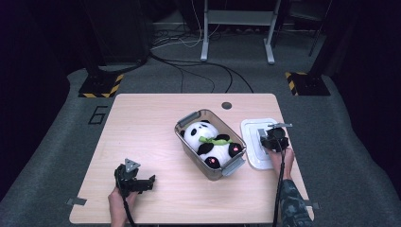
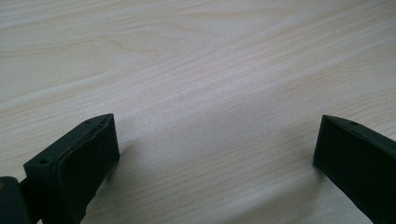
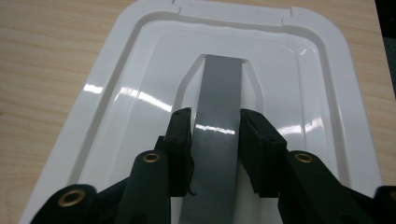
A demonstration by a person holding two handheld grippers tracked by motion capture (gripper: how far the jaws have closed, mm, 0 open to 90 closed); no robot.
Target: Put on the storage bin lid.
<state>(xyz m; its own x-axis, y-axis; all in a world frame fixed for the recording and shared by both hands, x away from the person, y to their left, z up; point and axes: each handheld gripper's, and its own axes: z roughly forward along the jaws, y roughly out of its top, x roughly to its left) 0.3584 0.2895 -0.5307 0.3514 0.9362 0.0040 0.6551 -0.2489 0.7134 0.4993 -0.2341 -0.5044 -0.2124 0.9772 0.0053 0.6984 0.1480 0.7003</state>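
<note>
A clear plastic box (image 1: 226, 126) with grey latches stands at the middle of the table, and a panda plush (image 1: 210, 142) lies inside it. The box's white lid (image 1: 253, 130) lies flat on the table to its right. My right gripper (image 1: 271, 135) is over that lid. In the right gripper view the lid (image 3: 116, 93) has a raised grey handle (image 3: 219, 88), and my right gripper (image 3: 215, 123) is shut on it, one pad pressed to each side. My left gripper (image 1: 149, 182) rests near the front left of the table. Its jaws (image 2: 217, 135) stand wide open over bare wood.
The wooden table (image 1: 142, 123) has a round cable hole (image 1: 226, 105) near its far edge. Cables and a metal stand's legs (image 1: 236, 28) are on the floor beyond. Two black bases with yellow stripes (image 1: 99, 85) sit at the far corners.
</note>
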